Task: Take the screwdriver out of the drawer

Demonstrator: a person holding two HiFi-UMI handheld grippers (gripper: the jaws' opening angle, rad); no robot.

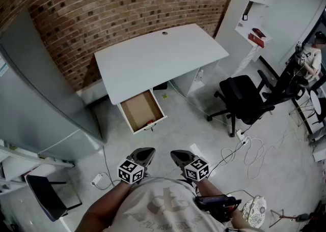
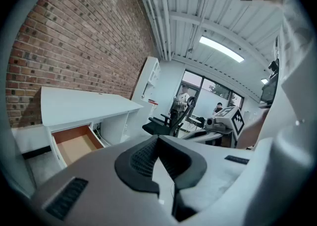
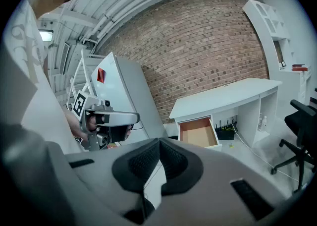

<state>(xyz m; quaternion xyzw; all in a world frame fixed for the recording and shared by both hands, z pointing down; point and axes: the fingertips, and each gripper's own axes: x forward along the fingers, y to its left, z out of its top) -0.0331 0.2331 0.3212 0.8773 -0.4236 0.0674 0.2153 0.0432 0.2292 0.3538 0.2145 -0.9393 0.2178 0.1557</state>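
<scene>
Both hand-held grippers sit close against the person's torso, the left gripper (image 1: 144, 153) and the right gripper (image 1: 178, 156) side by side. Each has its grey jaws pressed together on nothing and tips a little downward toward the ground ahead. That reads as a carrying posture, since nothing is within reach. Well ahead across the grey floor (image 1: 204, 134), the white-fronted drawer with a brown inside (image 1: 137, 110) stands pulled out from under the white rectangular desk (image 1: 158, 58), so its contents are open from above. A small red object (image 1: 150, 122) lies at the drawer's front end. It is probably the screwdriver, though too small to be sure. The black swivel office chair (image 1: 244, 98) stands off to the right, out of the straight path to the drawer.
</scene>
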